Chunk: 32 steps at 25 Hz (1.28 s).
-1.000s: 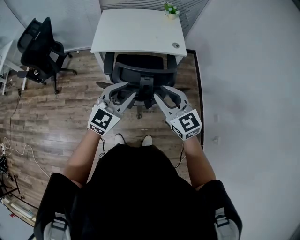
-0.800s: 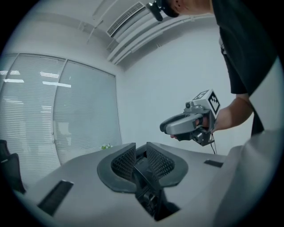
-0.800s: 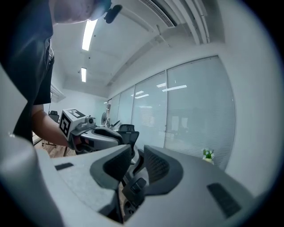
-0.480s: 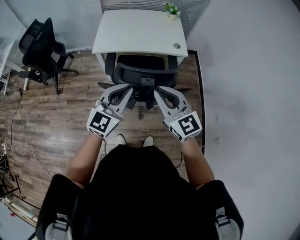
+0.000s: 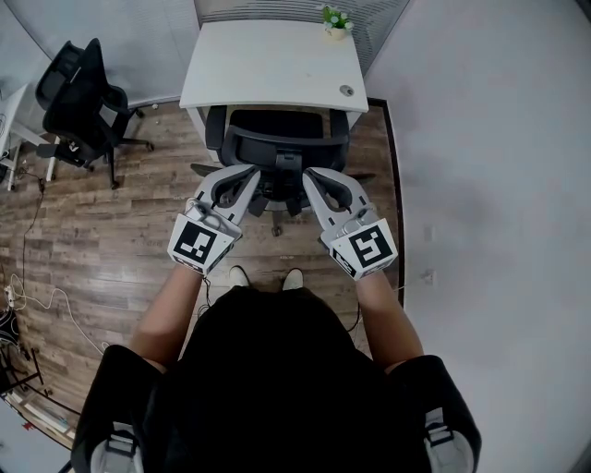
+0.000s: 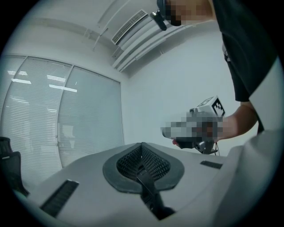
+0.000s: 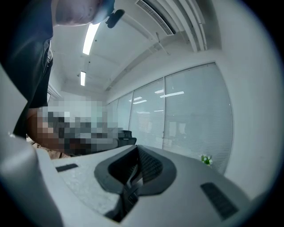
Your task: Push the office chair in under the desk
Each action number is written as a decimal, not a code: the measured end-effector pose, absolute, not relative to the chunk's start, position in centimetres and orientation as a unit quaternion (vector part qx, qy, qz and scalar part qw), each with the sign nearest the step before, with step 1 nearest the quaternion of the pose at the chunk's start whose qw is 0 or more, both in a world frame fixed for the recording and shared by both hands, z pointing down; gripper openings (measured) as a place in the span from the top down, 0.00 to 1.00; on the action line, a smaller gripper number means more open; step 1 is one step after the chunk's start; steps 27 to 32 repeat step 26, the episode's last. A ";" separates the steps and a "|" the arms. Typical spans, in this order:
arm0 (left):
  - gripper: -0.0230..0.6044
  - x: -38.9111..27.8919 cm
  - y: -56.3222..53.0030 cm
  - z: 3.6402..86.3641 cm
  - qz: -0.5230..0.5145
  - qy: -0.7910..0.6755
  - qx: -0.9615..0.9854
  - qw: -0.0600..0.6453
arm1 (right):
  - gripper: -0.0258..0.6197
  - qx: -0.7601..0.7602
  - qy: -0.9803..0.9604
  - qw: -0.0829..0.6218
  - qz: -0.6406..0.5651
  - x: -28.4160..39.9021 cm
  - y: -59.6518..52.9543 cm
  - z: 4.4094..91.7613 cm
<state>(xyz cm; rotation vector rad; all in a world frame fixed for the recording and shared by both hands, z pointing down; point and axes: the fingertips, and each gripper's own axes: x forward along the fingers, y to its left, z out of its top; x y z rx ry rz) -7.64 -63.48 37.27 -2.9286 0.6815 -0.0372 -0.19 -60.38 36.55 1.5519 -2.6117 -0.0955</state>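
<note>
At white rectangular desk (image 5: pixel 268 69), black curved-back office chair (image 5: pixel 277 139), wood-plank floor (image 5: pixel 111 222).

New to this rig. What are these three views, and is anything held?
No robot: a person carries two hand-held two-jaw grippers. The head view looks down from the person's head: left gripper and right gripper reach toward a chair partly under a white desk with a small plant on it. The other two views ride on the grippers and look along their jaws: both pairs shut, nothing between. Whether the tips touch the chair I can't tell.
</note>
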 end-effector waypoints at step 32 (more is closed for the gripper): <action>0.97 -7.2 -63.5 36.3 -0.007 0.216 -0.974 0.064 | 0.96 0.518 -0.853 0.050 -0.038 0.3 -60.4 35.3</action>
